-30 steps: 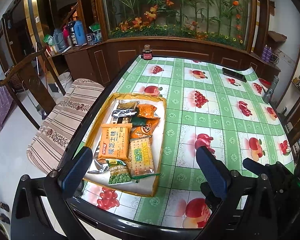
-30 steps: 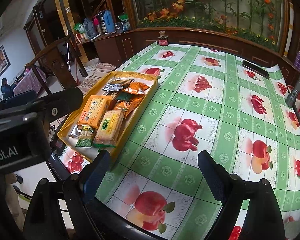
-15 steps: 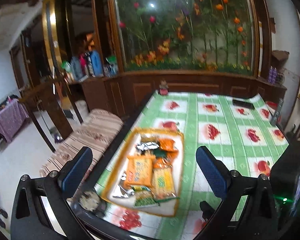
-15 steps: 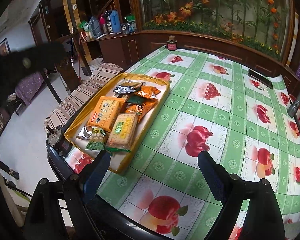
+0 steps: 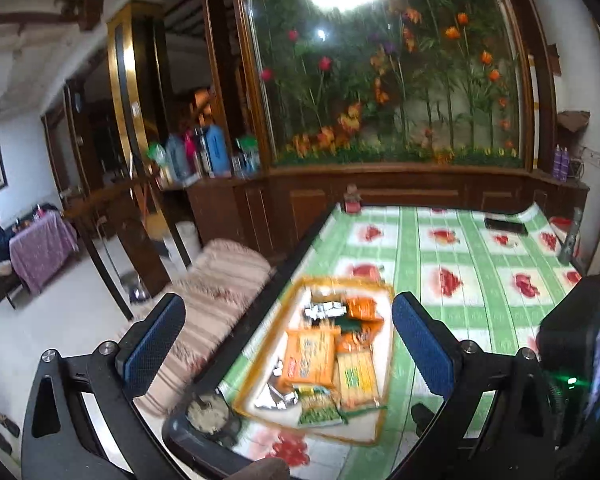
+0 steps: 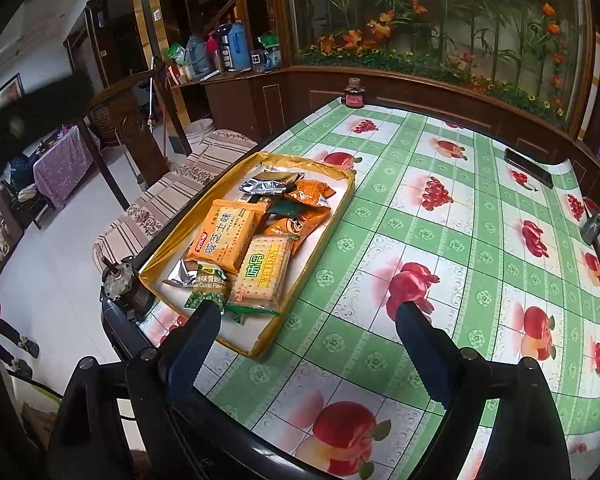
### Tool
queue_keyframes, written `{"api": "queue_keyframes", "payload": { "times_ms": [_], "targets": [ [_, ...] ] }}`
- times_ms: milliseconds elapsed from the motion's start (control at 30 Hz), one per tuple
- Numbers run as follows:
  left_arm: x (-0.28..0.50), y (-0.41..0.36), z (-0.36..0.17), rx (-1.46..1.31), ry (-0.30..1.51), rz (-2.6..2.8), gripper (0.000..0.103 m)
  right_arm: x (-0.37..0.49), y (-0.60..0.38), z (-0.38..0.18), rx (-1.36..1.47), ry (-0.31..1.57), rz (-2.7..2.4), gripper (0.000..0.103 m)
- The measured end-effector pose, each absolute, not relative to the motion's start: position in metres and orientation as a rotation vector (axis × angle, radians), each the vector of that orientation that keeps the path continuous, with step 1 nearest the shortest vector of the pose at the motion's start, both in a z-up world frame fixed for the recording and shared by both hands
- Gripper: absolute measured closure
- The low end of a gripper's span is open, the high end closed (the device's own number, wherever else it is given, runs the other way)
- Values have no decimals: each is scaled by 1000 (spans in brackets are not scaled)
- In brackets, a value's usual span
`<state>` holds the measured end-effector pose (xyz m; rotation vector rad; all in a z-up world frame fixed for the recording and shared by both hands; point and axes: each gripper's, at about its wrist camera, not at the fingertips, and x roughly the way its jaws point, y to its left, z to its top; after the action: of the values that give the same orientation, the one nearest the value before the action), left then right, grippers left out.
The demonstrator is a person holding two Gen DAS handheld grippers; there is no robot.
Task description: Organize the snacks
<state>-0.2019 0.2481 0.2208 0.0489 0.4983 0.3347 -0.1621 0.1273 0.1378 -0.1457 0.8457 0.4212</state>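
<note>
Snacks piled in one shallow gold-rimmed tray (image 6: 342, 200), left of centre in the right wrist view, on a green fruit-print tablecloth (image 6: 440, 240) near the table's left edge. Counted in the tray: one large orange cracker pack (image 6: 226, 236), one pale yellow biscuit pack (image 6: 262, 270) lapping its right side, one green pea bag (image 6: 208, 290) at the near end, two silver foil pouches (image 6: 266, 186) (one far end, one near left), about three small orange packets (image 6: 310, 194), one dark green packet (image 6: 292, 209); deeper layers hidden. Same tray lower centre in the left wrist view, blurred. Right gripper (image 6: 302, 340) low in frame, jaws spread wide, nothing between them, above the table's near edge, clear of the tray. Left gripper (image 5: 288, 340) likewise gaping, empty, tray visible through the gap. Elsewhere on the cloth: one small red-labelled jar (image 6: 354, 94) at the far edge, one dark phone (image 6: 528, 167) upper right. One striped cushioned bench (image 6: 168, 196) left of the table.
</note>
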Motion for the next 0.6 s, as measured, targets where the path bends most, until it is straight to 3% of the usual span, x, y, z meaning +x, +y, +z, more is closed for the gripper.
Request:
{"api": "queue_keyframes", "payload": {
  "times_ms": [367, 600],
  "targets": [
    [-168, 255, 158, -110, 874, 243, 0, -155, 115, 112, -142, 946, 376, 12],
    [-164, 254, 132, -134, 975, 233, 0, -154, 110, 91, -148, 1014, 361, 12]
  ]
}}
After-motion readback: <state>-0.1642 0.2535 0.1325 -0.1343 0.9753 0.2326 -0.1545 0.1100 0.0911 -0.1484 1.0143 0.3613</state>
